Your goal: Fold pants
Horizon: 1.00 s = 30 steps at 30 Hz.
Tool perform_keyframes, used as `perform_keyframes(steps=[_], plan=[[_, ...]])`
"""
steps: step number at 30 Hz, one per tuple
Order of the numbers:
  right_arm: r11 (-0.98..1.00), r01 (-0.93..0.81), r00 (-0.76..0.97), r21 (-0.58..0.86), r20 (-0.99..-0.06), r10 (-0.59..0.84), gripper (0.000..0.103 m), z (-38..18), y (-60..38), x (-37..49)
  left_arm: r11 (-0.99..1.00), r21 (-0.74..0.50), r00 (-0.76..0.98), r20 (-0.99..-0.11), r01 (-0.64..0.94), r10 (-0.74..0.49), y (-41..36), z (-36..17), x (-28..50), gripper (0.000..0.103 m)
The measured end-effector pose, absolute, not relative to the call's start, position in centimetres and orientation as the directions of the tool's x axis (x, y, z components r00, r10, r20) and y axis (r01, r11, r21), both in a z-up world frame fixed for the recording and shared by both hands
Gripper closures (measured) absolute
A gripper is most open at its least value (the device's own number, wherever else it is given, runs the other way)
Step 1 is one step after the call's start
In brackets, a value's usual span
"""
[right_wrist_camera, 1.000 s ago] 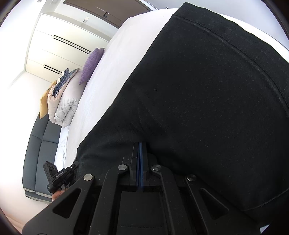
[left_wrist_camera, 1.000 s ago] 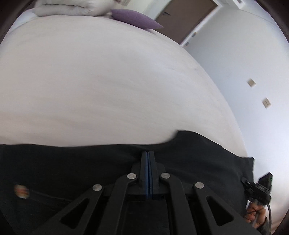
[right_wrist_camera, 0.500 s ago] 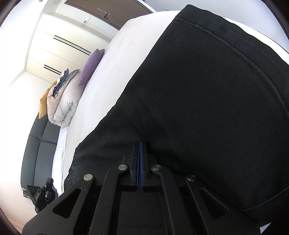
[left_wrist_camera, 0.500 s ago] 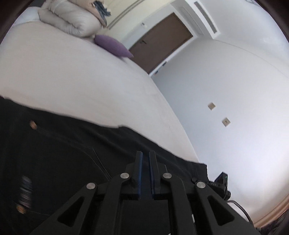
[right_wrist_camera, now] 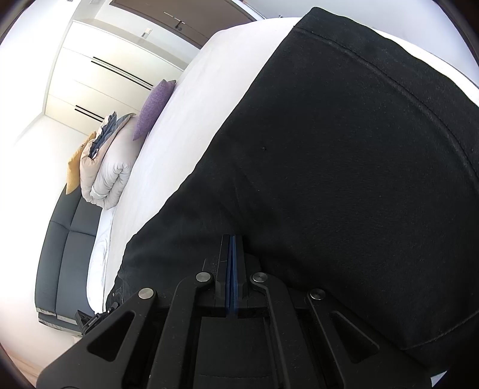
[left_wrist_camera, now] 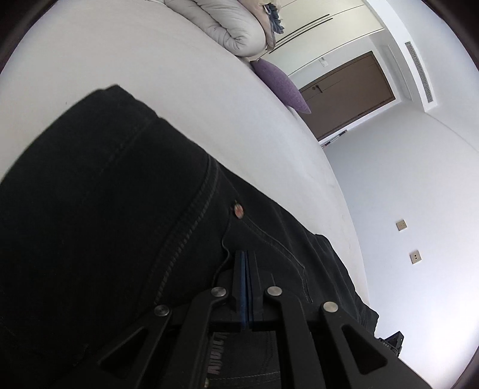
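Black denim pants (left_wrist_camera: 104, 209) lie spread on a white bed (left_wrist_camera: 149, 59), a copper rivet (left_wrist_camera: 238, 211) and pocket seams showing. My left gripper (left_wrist_camera: 245, 257) hovers just over the pocket area, its jaws closing; the blue pads (left_wrist_camera: 241, 284) meet and I see no cloth between them. In the right wrist view the pants (right_wrist_camera: 344, 164) fill the right side, a hemmed edge running along the far end. My right gripper (right_wrist_camera: 232, 239) is shut, tips low against the fabric near the left edge of the pants; no cloth shows between its pads.
A rolled pale duvet (left_wrist_camera: 227, 27) and a purple pillow (left_wrist_camera: 281, 86) lie at the far end of the bed. Beyond them are a brown door (left_wrist_camera: 347, 92) and white wardrobes. A dark grey sofa (right_wrist_camera: 66, 248) stands beside the bed (right_wrist_camera: 185, 119).
My left gripper let go of the pants' edge, its jaws parting slightly and then meeting again, and it swung and rolled across the pants toward the pocket. The right gripper has not moved.
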State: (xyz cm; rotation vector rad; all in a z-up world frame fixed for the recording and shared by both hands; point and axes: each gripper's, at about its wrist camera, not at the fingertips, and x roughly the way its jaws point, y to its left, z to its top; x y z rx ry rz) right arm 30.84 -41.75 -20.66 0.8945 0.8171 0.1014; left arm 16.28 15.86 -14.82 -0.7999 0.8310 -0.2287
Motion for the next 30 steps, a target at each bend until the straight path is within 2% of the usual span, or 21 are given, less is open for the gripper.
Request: perform_keyframes(steps=[2,5,7,10,14,17,18,19,21,24,27,30], plan=[[0.642,0.242,0.702,0.727,-0.588,0.402,0.103,-20.7,-41.9,30.7,0.748,-0.656,0.669,-0.601,-0.100,-0.438,16.6,-14.1,16.5,0.098],[0.644,0.243,0.702,0.726,-0.589,0.399,0.103,-20.7,-42.1,30.6,0.788,-0.577,0.705,-0.650,-0.214,-0.285,18.7,-13.0,15.8,0.099],[0.644,0.243,0.703,0.725,-0.590,0.398,0.103,-20.6,-42.2,30.5,0.774,-0.586,0.725,-0.639,-0.241,-0.258,20.8,-12.4,14.8,0.103],[0.642,0.247,0.697,0.725,-0.594,0.402,0.103,-20.3,-42.5,30.4,0.795,-0.589,0.712,-0.619,-0.143,-0.331,18.8,-10.7,14.5,0.101],[0.650,0.244,0.698,0.720,-0.595,0.397,0.103,-20.1,-42.6,30.2,0.822,-0.570,0.666,-0.612,0.004,-0.427,14.2,-10.1,16.3,0.083],[0.642,0.243,0.697,0.727,-0.591,0.406,0.103,-20.1,-42.9,30.2,0.856,-0.514,0.599,-0.701,-0.050,-0.387,12.7,-13.5,19.1,0.085],[0.638,0.242,0.696,0.731,-0.589,0.411,0.103,-20.1,-43.0,30.2,0.844,-0.531,0.580,-0.712,-0.077,-0.395,13.2,-15.2,19.7,0.094],[0.633,0.241,0.694,0.736,-0.586,0.417,0.103,-20.1,-43.1,30.2,0.813,-0.574,0.588,-0.692,-0.098,-0.419,14.4,-16.4,20.0,0.097],[0.617,0.244,0.691,0.748,-0.580,0.431,0.103,-19.9,-43.4,30.0,0.744,-0.661,0.608,-0.631,-0.097,-0.482,16.2,-17.3,20.8,0.097],[0.615,0.264,0.692,0.743,-0.590,0.416,0.103,-19.2,-44.0,29.2,0.792,-0.608,0.605,-0.654,-0.062,-0.455,16.4,-17.1,21.3,0.097],[0.646,0.268,0.683,0.715,-0.614,0.396,0.101,-17.9,-43.6,28.4,0.787,-0.613,0.607,-0.653,-0.071,-0.454,16.6,-17.3,21.6,0.097],[0.633,0.195,0.687,0.749,-0.565,0.457,0.101,-16.1,-41.8,28.5,0.807,-0.585,0.604,-0.671,-0.076,-0.430,16.0,-17.2,21.2,0.097]])
